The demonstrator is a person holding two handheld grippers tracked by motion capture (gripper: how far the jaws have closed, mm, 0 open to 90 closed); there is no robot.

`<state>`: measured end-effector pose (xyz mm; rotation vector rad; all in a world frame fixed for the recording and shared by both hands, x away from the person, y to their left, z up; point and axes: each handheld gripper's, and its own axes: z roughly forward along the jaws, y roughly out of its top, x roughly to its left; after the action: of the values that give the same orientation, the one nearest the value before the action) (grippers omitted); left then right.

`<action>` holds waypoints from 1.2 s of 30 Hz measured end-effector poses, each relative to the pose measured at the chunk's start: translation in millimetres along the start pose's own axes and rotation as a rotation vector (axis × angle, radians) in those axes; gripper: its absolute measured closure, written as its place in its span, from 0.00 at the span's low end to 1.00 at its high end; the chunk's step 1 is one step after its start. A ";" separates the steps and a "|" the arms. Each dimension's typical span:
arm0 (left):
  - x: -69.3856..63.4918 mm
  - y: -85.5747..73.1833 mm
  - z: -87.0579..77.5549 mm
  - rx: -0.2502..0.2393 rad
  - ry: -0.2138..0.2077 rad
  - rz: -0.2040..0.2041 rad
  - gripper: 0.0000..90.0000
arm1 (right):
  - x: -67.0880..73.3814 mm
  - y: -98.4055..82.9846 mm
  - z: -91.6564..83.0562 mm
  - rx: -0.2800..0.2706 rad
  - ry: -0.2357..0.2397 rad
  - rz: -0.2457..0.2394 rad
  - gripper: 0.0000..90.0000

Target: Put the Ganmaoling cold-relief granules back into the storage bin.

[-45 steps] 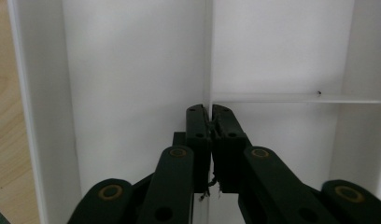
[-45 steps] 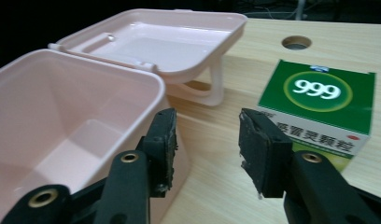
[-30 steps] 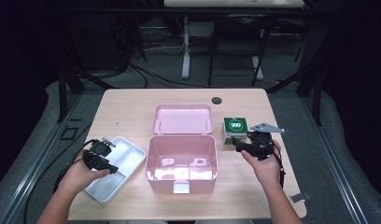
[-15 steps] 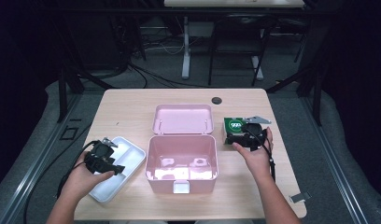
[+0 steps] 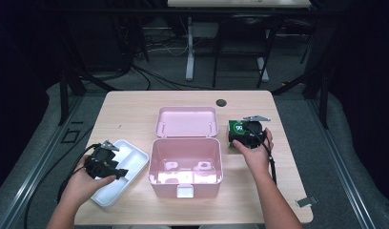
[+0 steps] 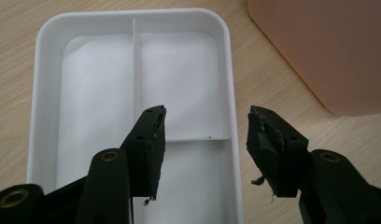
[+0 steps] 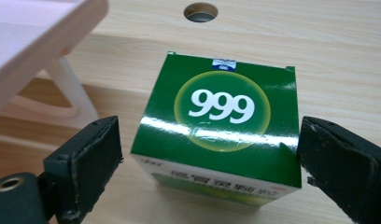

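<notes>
On wooden table point(image 7: 347, 56), green box point(image 7: 221, 126) sits between right gripper's point(image 7: 209, 163) spread jaws.

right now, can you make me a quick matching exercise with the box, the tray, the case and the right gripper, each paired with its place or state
Things:
1. green box
2. white tray
3. pink case
4. right gripper

Places or states:
A. lid open, at the middle of the table
B. jaws wide apart, one on each side of the box
C. below the left gripper
D. on the table right of the case

Pairs: 1-D, 2-C, 3-A, 4-B
</notes>
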<state>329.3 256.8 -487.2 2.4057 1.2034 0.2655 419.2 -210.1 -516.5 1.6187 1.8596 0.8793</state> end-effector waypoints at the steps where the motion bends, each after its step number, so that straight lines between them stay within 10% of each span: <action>1: 0.4 -0.3 -0.4 -0.001 0.000 -0.004 0.53 | -1.7 0.5 0.8 0.007 0.045 -0.001 0.07; 6: 1.3 -0.7 -1.4 -0.008 -0.001 -0.004 0.53 | -2.7 0.6 6.1 -0.003 -0.023 0.025 0.07; 7: 1.4 -0.8 -1.5 -0.009 -0.005 -0.004 0.53 | -5.5 1.1 6.0 0.011 0.042 0.032 0.07; 26: 2.9 -1.3 -1.5 -0.014 -0.013 -0.013 0.54 | -8.5 0.8 8.4 0.028 0.056 0.062 0.05; 36: 3.0 -1.6 -3.4 -0.019 -0.008 -0.017 0.54 | 7.2 -10.8 0.8 0.043 0.075 0.002 0.18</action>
<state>328.7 261.1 -485.0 2.3770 1.2122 0.2609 411.6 -203.7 -524.9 1.6341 1.9409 0.9180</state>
